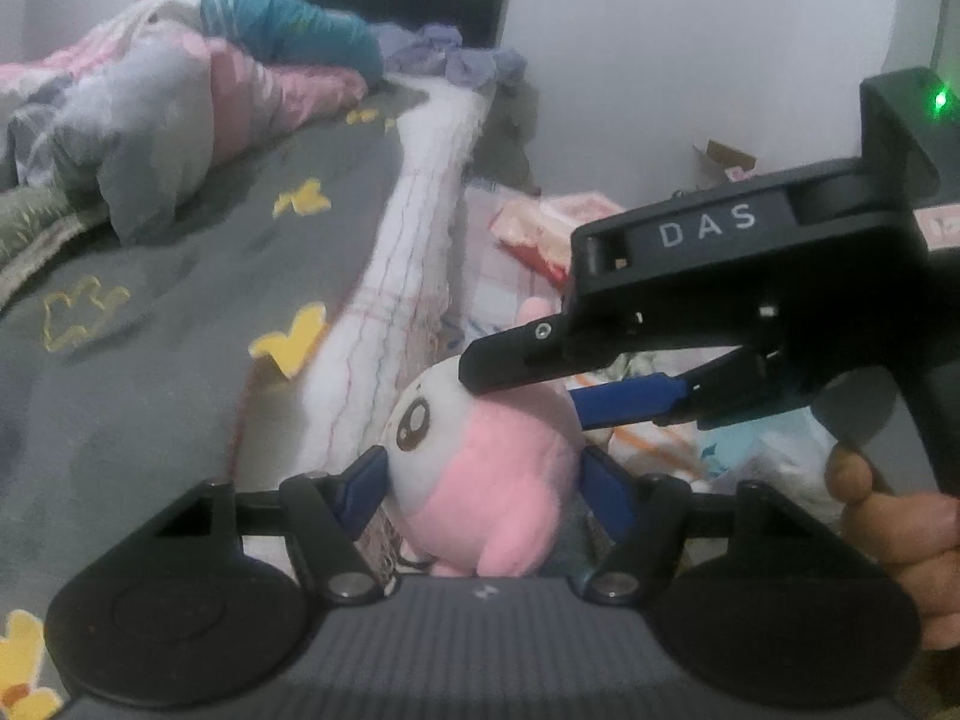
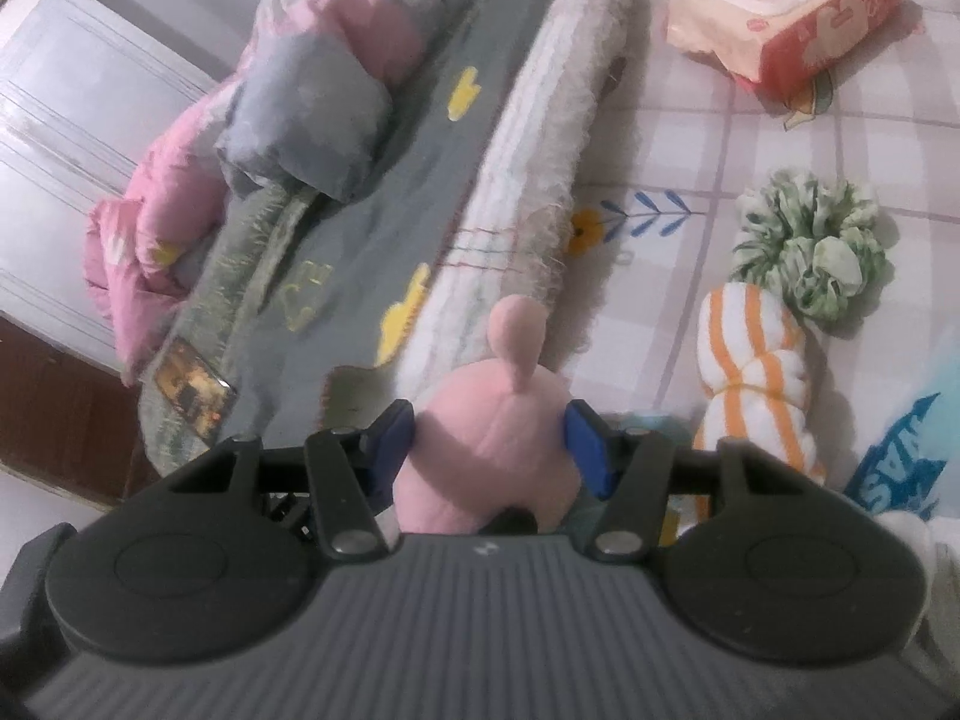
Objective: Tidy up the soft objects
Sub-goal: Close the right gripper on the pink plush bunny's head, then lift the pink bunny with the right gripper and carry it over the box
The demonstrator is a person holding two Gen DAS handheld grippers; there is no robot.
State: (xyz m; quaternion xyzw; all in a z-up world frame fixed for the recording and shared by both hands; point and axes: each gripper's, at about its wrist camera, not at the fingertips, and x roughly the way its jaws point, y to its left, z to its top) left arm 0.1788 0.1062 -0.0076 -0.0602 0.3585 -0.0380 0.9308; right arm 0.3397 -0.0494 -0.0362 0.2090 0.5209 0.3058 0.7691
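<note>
The pink plush toy (image 1: 480,474) sits at the edge of the bed (image 1: 150,312), beside the checked sheet (image 2: 720,138), caught from two sides at once. The left tongs (image 1: 480,480) clasp its round body, blue pads pressed into both flanks below the white face. The right tongs (image 2: 489,450) grip it from behind, pads squeezing the pink back under the little knob. Just beside them lie a striped rolled towel (image 2: 750,384) and a green scrunchie (image 2: 810,246), with a wipes pack (image 2: 786,12) further off
</note>
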